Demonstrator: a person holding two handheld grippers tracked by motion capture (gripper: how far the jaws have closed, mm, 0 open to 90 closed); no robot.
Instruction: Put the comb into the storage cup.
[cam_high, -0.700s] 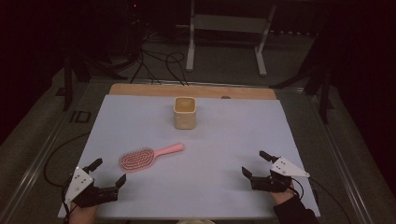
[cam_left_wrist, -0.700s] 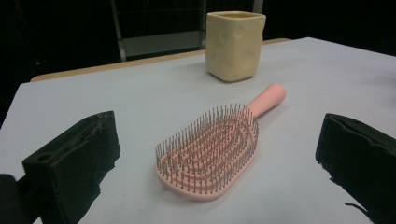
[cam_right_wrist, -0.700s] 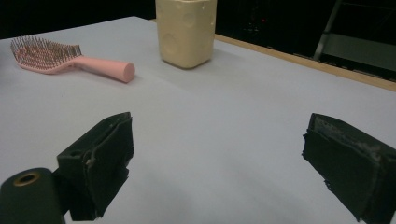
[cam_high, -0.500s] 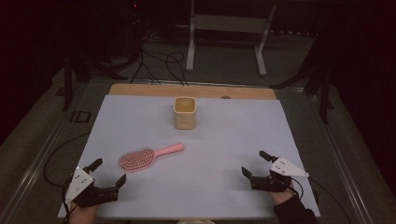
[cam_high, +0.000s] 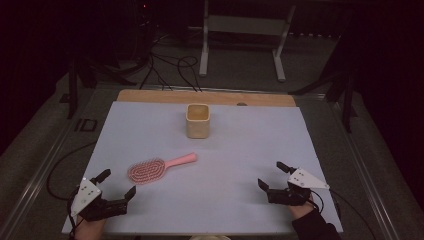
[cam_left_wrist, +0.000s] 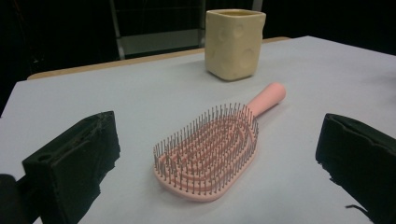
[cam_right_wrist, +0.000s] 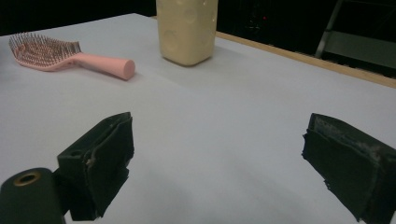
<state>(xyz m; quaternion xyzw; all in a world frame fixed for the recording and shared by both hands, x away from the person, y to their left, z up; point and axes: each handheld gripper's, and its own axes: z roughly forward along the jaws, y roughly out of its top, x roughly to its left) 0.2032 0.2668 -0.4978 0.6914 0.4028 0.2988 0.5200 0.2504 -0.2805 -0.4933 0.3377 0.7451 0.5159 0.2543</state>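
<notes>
A pink hairbrush (cam_high: 157, 167) lies bristles up on the white table sheet (cam_high: 240, 145), left of centre, its handle pointing right and slightly back. Behind it stands a cream square cup (cam_high: 198, 120), upright. My left gripper (cam_high: 116, 183) rests at the front left corner, open, a short way in front of the brush head (cam_left_wrist: 208, 151), which sits between its jaws' lines of sight. At the front right my right gripper (cam_high: 272, 174) is open with nothing between its jaws; the brush (cam_right_wrist: 70, 57) and cup (cam_right_wrist: 187, 29) lie far ahead of it.
A wooden strip (cam_high: 205, 97) runs along the table's far edge. Behind the table stands a metal stand (cam_high: 242, 30) with cables (cam_high: 165, 65) on the floor. A cable (cam_high: 55, 170) trails off the left side.
</notes>
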